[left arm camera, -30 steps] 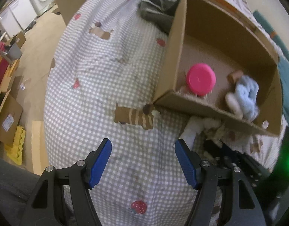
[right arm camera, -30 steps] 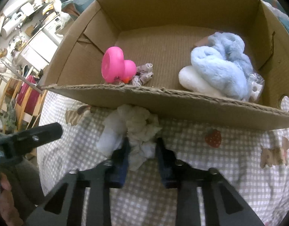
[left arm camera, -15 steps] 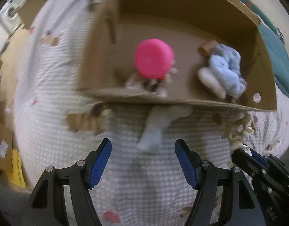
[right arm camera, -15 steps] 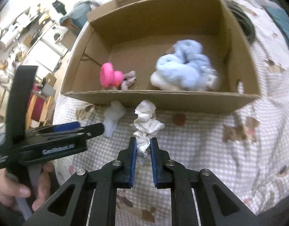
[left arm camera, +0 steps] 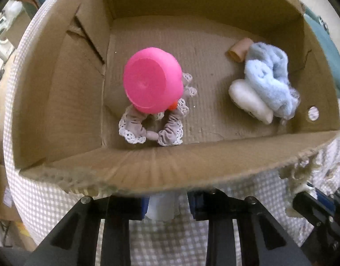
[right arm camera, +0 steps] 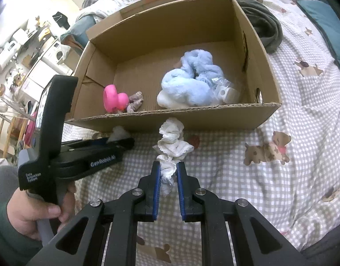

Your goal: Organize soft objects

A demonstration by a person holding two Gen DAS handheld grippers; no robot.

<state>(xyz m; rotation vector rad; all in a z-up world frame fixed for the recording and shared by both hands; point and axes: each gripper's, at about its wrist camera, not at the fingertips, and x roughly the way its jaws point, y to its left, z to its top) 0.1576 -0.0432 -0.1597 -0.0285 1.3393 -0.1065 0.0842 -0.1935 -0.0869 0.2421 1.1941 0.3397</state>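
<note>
One cardboard box [right arm camera: 192, 119] sits on the bed [right arm camera: 303, 115], open at the top. Three groups of things inside:
- near-left: pink plastic toy [left arm camera: 152, 79] lying over a grey lace-trimmed scrunchie [left arm camera: 152, 126], both close to the near wall
- right: fluffy blue plush [left arm camera: 269, 79] against the right wall, a white oval piece [left arm camera: 249, 100] touching it on its near-left side
- far-right: small tan tube [left arm camera: 239, 49], touching the plush

Right wrist view also shows a clear plastic bag with a white part [right arm camera: 225, 93] tucked by the plush, near-right corner of the box.

Right claw [right arm camera: 168, 173]: fingers nearly together, clamped on the low end of a white lace cloth [right arm camera: 172, 141]. Cloth runs away from the claw in a bunched strip; its far end is at the outside of the box's near wall. It is outside the box, over the checked bed cover.

Left claw [left arm camera: 167, 199]: fingers partly closed around a second white cloth [left arm camera: 161, 208], just outside the near wall, left of the lace one. The box rim hides the fingertips, so I cannot tell if they actually grip it. In the right wrist view that cloth pokes out past the claw's tip, against the box wall.

Dark grey garment [right arm camera: 265, 28] lies on the bed beyond the box's far-right corner.
</note>
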